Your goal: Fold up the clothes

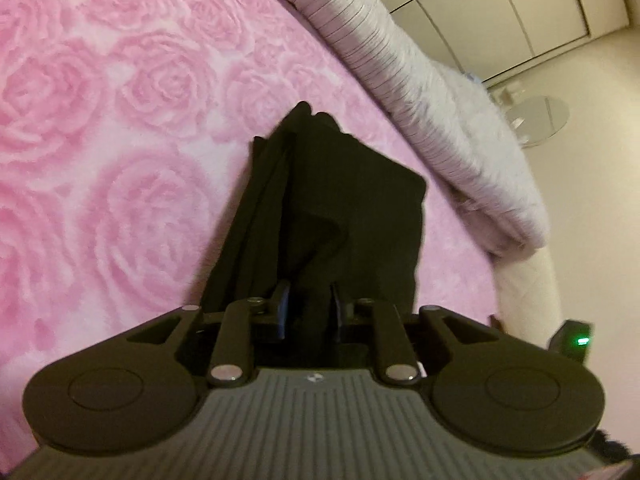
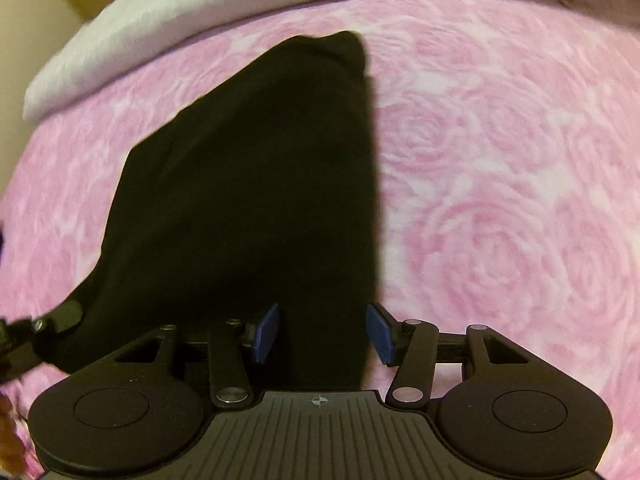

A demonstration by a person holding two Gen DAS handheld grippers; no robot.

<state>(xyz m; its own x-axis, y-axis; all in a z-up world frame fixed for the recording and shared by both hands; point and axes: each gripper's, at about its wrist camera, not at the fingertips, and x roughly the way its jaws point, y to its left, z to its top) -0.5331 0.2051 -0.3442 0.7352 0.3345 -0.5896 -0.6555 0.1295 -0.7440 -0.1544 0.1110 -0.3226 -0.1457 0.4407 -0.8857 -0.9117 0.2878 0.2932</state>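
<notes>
A black garment (image 1: 340, 200) lies bunched in folds on the pink rose-patterned bedspread (image 1: 120, 120). My left gripper (image 1: 310, 312) is shut on its near edge, with cloth pinched between the fingers. In the right wrist view the same black garment (image 2: 248, 184) stretches away from me as a long dark panel. My right gripper (image 2: 323, 334) is open, its blue pads (image 2: 266, 334) set wide on either side of the garment's near end. Part of the left gripper shows at the left edge, at the garment's corner.
A white fluffy blanket (image 1: 460, 128) runs along the far side of the bed, also in the right wrist view as the blanket (image 2: 200, 12). Beyond it are a pale floor, wardrobe doors (image 1: 500, 8) and a round glass table (image 1: 540, 116). Bare bedspread (image 2: 500, 200) lies right of the garment.
</notes>
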